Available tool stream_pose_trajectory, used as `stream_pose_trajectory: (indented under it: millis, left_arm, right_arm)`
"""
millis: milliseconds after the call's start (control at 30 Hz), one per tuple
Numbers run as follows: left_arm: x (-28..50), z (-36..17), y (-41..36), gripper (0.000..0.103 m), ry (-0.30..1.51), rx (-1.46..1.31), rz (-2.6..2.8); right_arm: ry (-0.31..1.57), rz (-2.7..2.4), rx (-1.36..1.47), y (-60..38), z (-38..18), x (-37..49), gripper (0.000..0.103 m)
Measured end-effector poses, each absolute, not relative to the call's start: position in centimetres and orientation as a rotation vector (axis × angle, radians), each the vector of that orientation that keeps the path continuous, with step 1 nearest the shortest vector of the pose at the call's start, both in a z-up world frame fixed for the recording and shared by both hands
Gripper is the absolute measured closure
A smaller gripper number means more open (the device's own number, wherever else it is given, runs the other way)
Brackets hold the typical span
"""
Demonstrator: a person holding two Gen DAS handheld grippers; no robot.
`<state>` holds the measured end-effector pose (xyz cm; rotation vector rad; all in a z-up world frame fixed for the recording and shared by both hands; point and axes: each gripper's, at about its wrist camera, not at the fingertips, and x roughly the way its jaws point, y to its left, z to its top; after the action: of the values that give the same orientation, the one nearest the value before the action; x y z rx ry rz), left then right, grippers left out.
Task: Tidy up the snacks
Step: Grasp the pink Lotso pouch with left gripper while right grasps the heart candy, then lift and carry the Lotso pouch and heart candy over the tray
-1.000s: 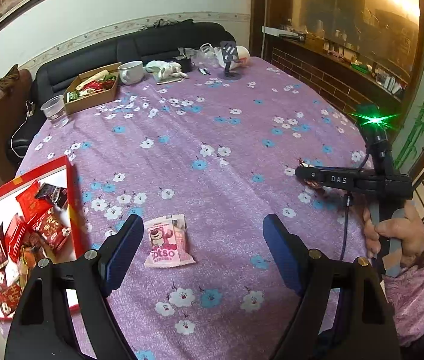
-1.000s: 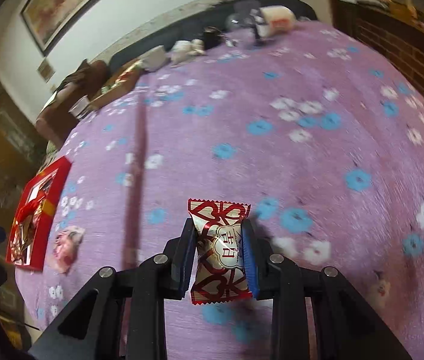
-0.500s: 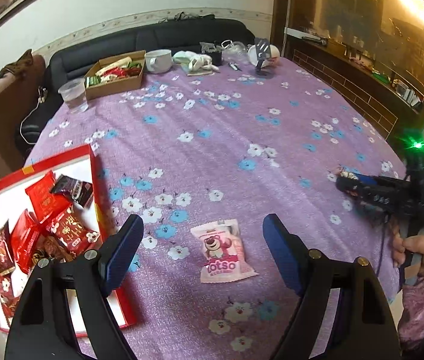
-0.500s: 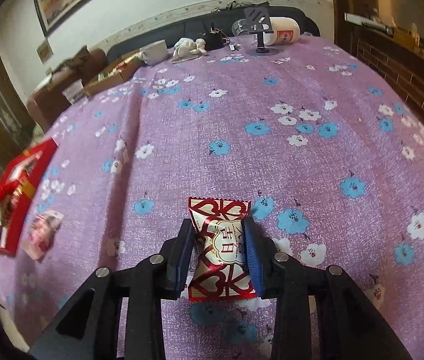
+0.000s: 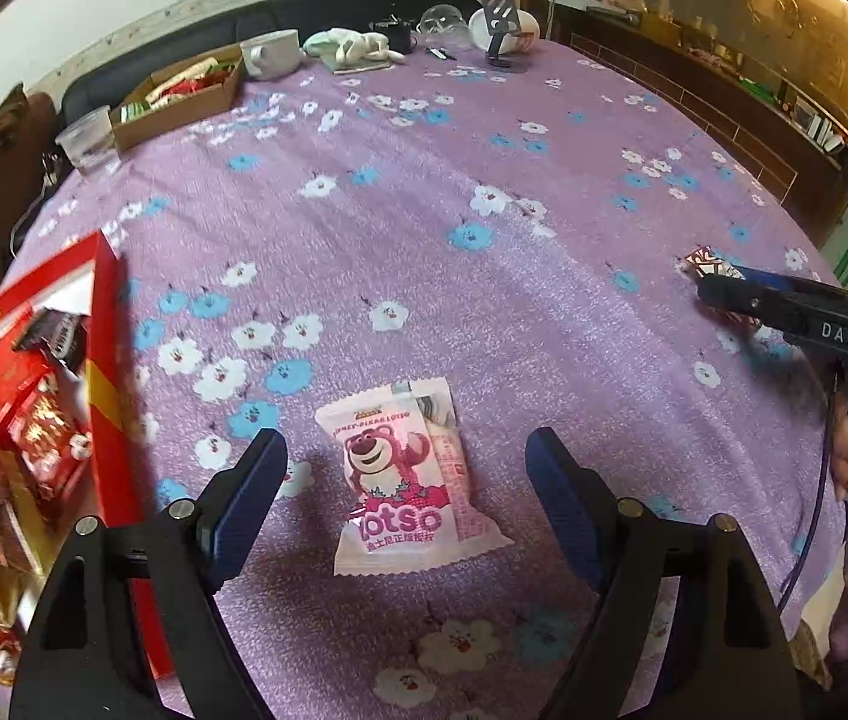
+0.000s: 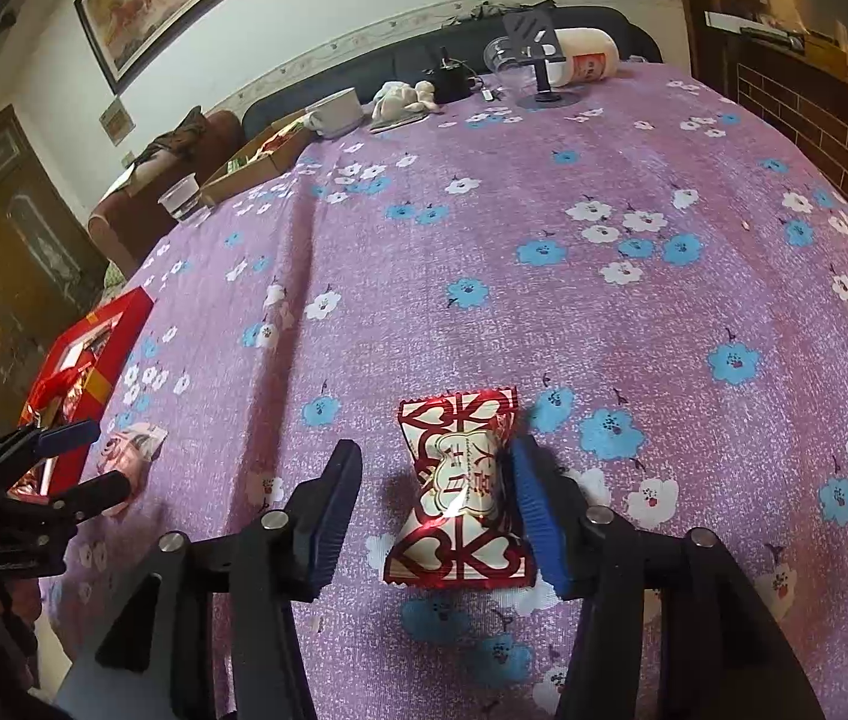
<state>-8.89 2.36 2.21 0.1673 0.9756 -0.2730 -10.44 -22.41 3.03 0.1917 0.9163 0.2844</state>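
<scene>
The left hand-held gripper (image 5: 405,498) is spread wide around the pink bear snack (image 5: 408,480) on the purple surface (image 5: 424,228), ready to pinch it. The red box (image 5: 105,372) waits just left. The right hand-held gripper (image 6: 433,495) is spread too; the red candy (image 6: 463,486) leans on one finger.

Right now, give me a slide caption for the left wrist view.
Open left gripper straddles pink bear snack packet beside red box.

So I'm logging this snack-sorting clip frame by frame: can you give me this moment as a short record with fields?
left gripper: open, straddling the pink bear snack packet lying on the purple floral tablecloth
right gripper: open, red-and-white candy between its fingers, touching the right one
red box: open, holds red snack packets, at the table's left edge
far end: cardboard box, white mug, plastic cup
</scene>
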Motion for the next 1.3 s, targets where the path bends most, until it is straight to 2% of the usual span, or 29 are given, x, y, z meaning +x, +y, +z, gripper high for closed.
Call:
stream_pose_trajectory:
  millis: [67, 133, 267, 333, 400, 467, 533, 733, 1300]
  left_arm:
    - [-8.8, 1.9, 2.7, 0.021, 0.974, 0.157, -0.273]
    - [-8.7, 1.4, 2.9, 0.032, 0.991, 0.147, -0.274]
    - [-9.1, 1.1, 2.8, 0.037, 0.971, 0.168, -0.281]
    - [-9.2, 1.2, 2.9, 0.053, 0.957, 0.16, -0.283]
    - [-9.1, 1.2, 3.2, 0.063, 0.95, 0.155, -0.278]
    - [-9.1, 1.2, 3.3, 0.063, 0.946, 0.153, -0.284]
    - [-9.4, 1.2, 3.3, 0.065, 0.938, 0.16, -0.289]
    - [-9.8, 1.8, 3.4, 0.066, 0.922, 0.124, -0.331]
    - [-12.1, 5.8, 2.0, 0.066, 0.79, 0.143, -0.351]
  right_arm:
    - [0.917, 0.293, 0.187, -22.3, 3.0, -10.4, 0.044]
    - [0.918, 0.293, 0.181, -22.2, 3.0, -10.4, 0.043]
    - [0.923, 0.282, 0.146, -21.7, 3.1, -10.5, 0.043]
    - [0.927, 0.271, 0.115, -21.3, 3.1, -10.5, 0.043]
    - [0.93, 0.261, 0.091, -21.0, 3.1, -10.4, 0.043]
    - [0.93, 0.244, 0.073, -20.8, 3.0, -10.4, 0.045]
    - [0.928, 0.22, 0.065, -20.9, 3.0, -10.5, 0.053]
    - [0.924, 0.185, 0.076, -21.4, 3.0, -10.5, 0.068]
    - [0.915, 0.166, 0.123, -22.0, 3.1, -10.6, 0.074]
